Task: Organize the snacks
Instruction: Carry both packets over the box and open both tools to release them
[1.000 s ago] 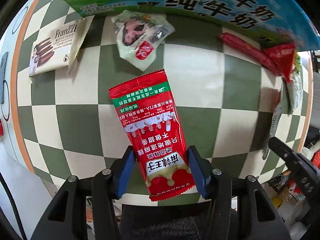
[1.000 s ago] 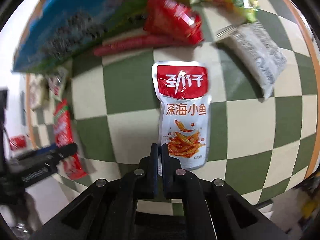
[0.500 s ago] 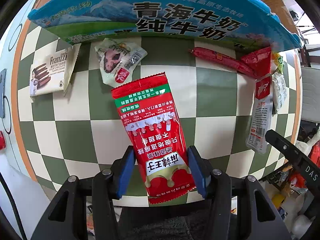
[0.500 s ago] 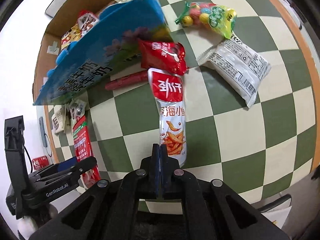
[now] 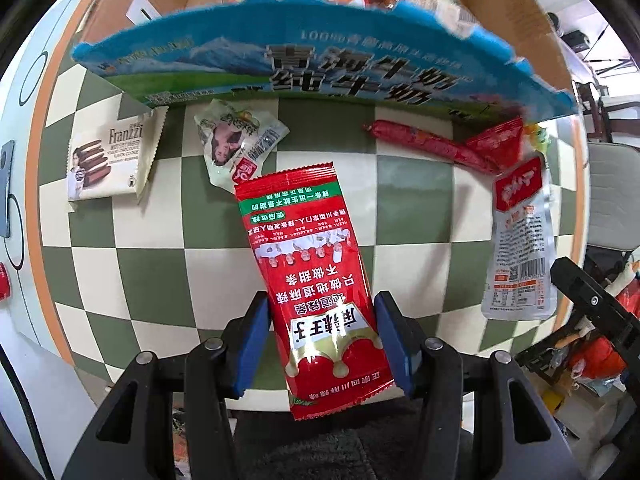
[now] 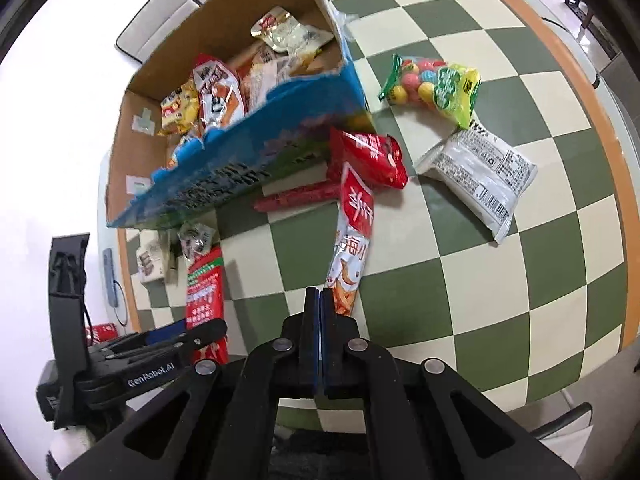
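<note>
My left gripper [image 5: 322, 338] is shut on a long red snack packet [image 5: 312, 264] and holds it above the checkered table, short of the cardboard box [image 5: 320, 68]. My right gripper [image 6: 321, 312] is shut on the edge of a white fish snack pouch [image 6: 352, 236], which hangs raised in front of the box [image 6: 224, 164]. That pouch also shows at the right of the left wrist view [image 5: 520, 240]. The box holds several snack packets [image 6: 216, 92]. The left gripper with its red packet [image 6: 204, 292] shows at the lower left of the right wrist view.
On the table lie a Franzzi cookie pack [image 5: 108, 160], a pale cow-print pouch [image 5: 236, 140], a red sausage stick [image 5: 428, 144], a red bag [image 6: 368, 156], a bag of coloured balls [image 6: 436, 88] and a white packet [image 6: 480, 176]. The table edge [image 6: 624, 200] runs at right.
Both grippers have risen and drawn back with their packets, so the open top of the box has come into view. The fish pouch has lifted off the table.
</note>
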A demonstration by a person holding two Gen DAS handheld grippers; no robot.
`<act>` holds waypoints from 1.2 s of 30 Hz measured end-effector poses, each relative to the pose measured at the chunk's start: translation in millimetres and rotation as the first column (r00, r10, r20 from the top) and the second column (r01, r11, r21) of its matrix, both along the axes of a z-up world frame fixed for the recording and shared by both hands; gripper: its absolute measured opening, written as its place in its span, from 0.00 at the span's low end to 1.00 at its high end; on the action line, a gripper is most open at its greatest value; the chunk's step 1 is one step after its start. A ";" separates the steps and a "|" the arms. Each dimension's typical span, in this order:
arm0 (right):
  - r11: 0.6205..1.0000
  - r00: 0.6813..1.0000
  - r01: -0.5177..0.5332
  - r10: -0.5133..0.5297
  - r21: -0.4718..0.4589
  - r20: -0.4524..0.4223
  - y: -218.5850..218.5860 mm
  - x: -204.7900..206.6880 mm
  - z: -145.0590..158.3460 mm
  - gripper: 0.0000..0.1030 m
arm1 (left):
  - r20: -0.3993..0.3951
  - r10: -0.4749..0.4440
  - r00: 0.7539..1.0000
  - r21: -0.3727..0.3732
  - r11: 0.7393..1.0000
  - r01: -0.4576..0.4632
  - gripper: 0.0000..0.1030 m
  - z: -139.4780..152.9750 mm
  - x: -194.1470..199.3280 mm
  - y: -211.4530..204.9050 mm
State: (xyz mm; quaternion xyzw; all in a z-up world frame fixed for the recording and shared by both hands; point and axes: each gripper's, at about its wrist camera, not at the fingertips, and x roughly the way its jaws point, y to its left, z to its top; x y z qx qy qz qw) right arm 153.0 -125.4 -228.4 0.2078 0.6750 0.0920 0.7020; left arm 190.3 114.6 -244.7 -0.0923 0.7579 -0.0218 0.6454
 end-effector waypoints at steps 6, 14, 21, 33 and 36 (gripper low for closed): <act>0.997 0.999 -0.016 0.012 0.073 0.053 4.8 0.6 42.6 0.01 | 0.100 -0.002 0.995 -0.070 0.997 0.009 0.48 71.0 7.5 6.1; 0.981 0.976 -0.097 0.061 0.170 0.207 14.8 30.0 137.1 0.01 | 0.284 -0.023 0.959 -0.095 0.994 0.052 0.48 164.8 65.2 14.0; 0.973 0.955 -0.170 0.124 0.154 0.268 37.3 85.8 154.0 0.01 | 0.314 -0.038 0.949 -0.048 0.997 0.056 0.48 158.2 139.1 7.1; 0.978 0.978 -0.195 0.187 0.075 0.096 68.7 174.3 68.4 0.05 | 0.138 0.003 0.990 -0.031 1.000 0.001 0.58 74.7 200.5 22.6; 0.980 0.978 -0.198 0.195 0.037 0.074 69.4 181.8 60.8 0.67 | 0.127 0.004 0.992 -0.020 1.000 -0.002 0.64 67.8 202.3 25.0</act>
